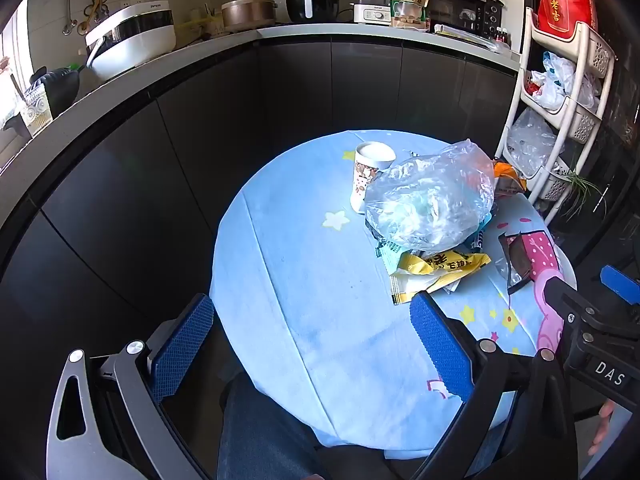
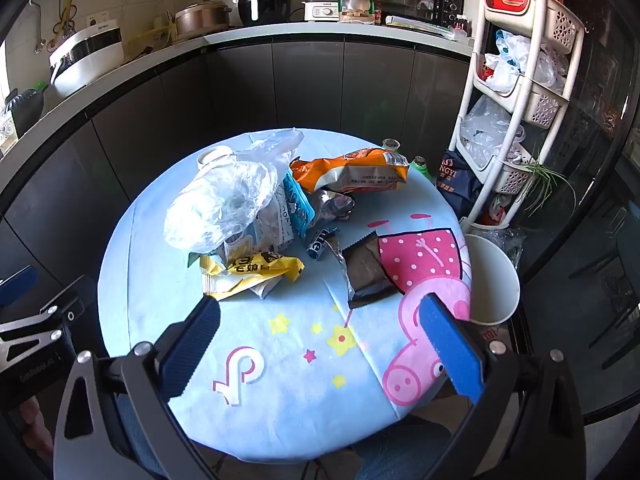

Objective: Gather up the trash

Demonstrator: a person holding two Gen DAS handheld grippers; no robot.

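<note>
Kitchen bench [image 2: 160, 320], blue cloth: wrappers [image 2: 248, 272], clear bag [image 2: 216, 204], cup [image 1: 370, 172]. Left tongs [image 1: 312, 344] wide, empty. Right tongs [image 2: 320, 344] wide, empty, above cloth.

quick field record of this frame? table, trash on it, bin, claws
table: round, blue cartoon cloth
trash: clear plastic bag on top of pile; yellow wrapper, orange snack bag, dark wrapper, paper cup
bin: white bucket beside table's right edge
left claw: open, empty
right claw: open, empty
</note>
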